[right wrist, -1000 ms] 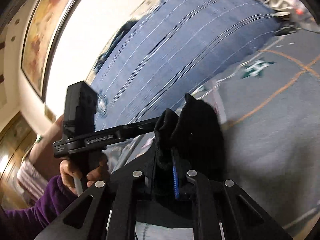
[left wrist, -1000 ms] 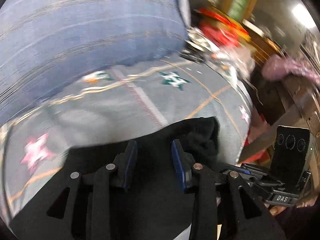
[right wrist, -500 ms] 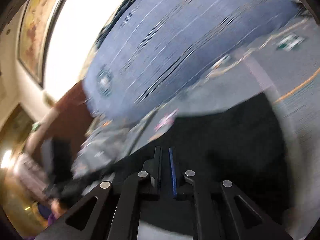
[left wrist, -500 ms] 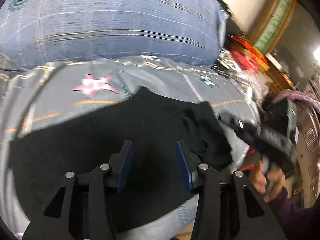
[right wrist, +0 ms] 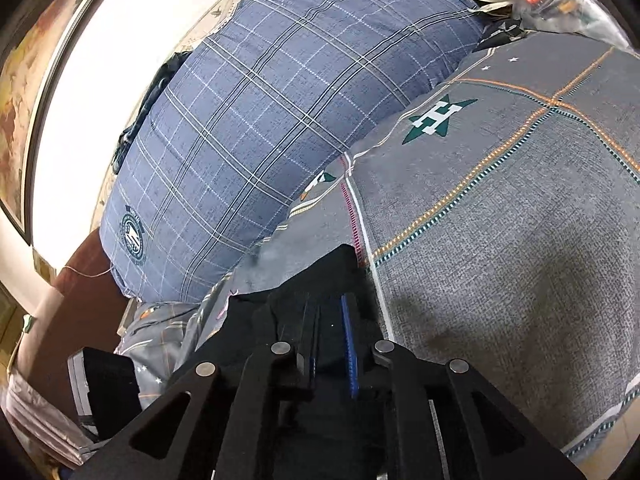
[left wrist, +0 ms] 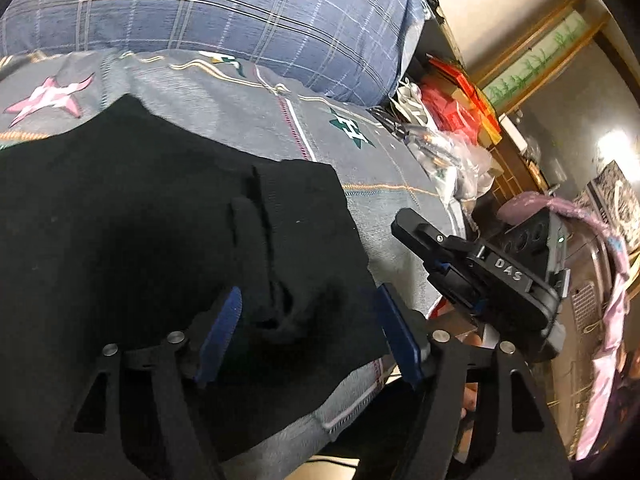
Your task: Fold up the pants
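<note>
The black pants [left wrist: 120,200] lie spread on the grey star-patterned bedsheet [left wrist: 260,120]. My left gripper [left wrist: 308,296] hovers over their right part. Its jaws are opening wide, and a loose fold of cloth lies between the blue pads without being pressed. My right gripper [left wrist: 412,240] shows just beyond the pants' right edge, over bare sheet, with no cloth hanging from it. In the right wrist view the right gripper [right wrist: 326,312] is opening with only a narrow gap. The pants' corner [right wrist: 256,320] lies beneath it.
A large blue plaid pillow [left wrist: 240,12] [right wrist: 280,120] lies along the far side of the bed. Red boxes and plastic bags [left wrist: 448,120] crowd the far right corner. A pink cloth [left wrist: 612,280] hangs off to the right. The bed's near edge drops just below my left fingers.
Both grippers came down to the bed. The bunch of black cloth held up in the right gripper now lies flat. The left jaws have spread much wider.
</note>
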`<state>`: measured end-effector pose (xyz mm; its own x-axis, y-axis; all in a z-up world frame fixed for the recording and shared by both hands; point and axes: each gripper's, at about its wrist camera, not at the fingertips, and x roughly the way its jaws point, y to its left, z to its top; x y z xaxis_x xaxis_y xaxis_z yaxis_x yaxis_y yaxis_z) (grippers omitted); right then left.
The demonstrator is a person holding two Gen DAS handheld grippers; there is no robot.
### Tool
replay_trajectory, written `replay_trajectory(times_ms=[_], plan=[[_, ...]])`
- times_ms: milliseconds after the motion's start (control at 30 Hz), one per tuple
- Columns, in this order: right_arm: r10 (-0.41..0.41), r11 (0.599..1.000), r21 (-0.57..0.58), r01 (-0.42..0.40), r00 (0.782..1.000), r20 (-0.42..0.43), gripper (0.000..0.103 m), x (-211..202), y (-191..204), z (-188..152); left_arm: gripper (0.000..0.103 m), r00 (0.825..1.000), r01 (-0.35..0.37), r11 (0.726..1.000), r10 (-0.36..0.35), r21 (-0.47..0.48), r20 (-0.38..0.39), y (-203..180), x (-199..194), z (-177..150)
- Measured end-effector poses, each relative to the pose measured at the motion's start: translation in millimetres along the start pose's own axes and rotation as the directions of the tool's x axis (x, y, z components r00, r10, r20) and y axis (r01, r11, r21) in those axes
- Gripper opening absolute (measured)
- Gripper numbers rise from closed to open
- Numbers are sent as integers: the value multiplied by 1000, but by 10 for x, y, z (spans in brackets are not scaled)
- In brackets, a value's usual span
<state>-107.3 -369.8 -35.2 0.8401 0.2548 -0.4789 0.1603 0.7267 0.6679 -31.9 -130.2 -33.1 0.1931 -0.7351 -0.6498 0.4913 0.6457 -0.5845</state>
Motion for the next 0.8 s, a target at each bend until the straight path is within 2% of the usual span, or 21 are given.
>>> replay_trajectory(times_ms=[100,133,167,233,267,333,433,600,667,733,800], plan=[[20,1000,-1,-20,999,-26,15,6,-4,-7,69,1000,-26,1000,26,5,11,-25,72,3],[26,1000,-2,-27,999,-35,15,24,7,-10,65,999,-43,999,43,6,7,-37,100,6],[31,1000,-3,-31,999,-40,15,20,6,-11,46,998,-65,998,65,16,6,-49,129,1],[32,999,-9,-32,998,-45,15,32,28,-25,18,994,-112,993,113,41,-14,-54,180,-7],[30,999,-11,-30,998,-47,15,34,31,-28,14,992,-127,991,128,46,-22,-46,206,-9],[29,1000,-8,-30,998,-52,15,36,19,-36,7,994,-112,993,112,25,-12,-5,191,-14],[25,1000,-8,-26,998,-55,15,44,18,-41,5,997,-81,997,81,8,8,12,134,-24],[26,999,-22,-28,998,-52,15,56,75,-58,4,995,-92,995,91,31,43,4,-64,-86],[33,999,-38,-35,998,-60,15,78,128,-81,4,993,-109,993,107,35,53,22,-145,-137],[43,997,-67,-48,997,-71,15,110,212,-114,4,986,-159,987,158,36,46,81,-194,-206],[39,993,-112,-48,996,-81,15,152,320,-158,4,987,-156,988,155,6,38,181,-213,-277]])
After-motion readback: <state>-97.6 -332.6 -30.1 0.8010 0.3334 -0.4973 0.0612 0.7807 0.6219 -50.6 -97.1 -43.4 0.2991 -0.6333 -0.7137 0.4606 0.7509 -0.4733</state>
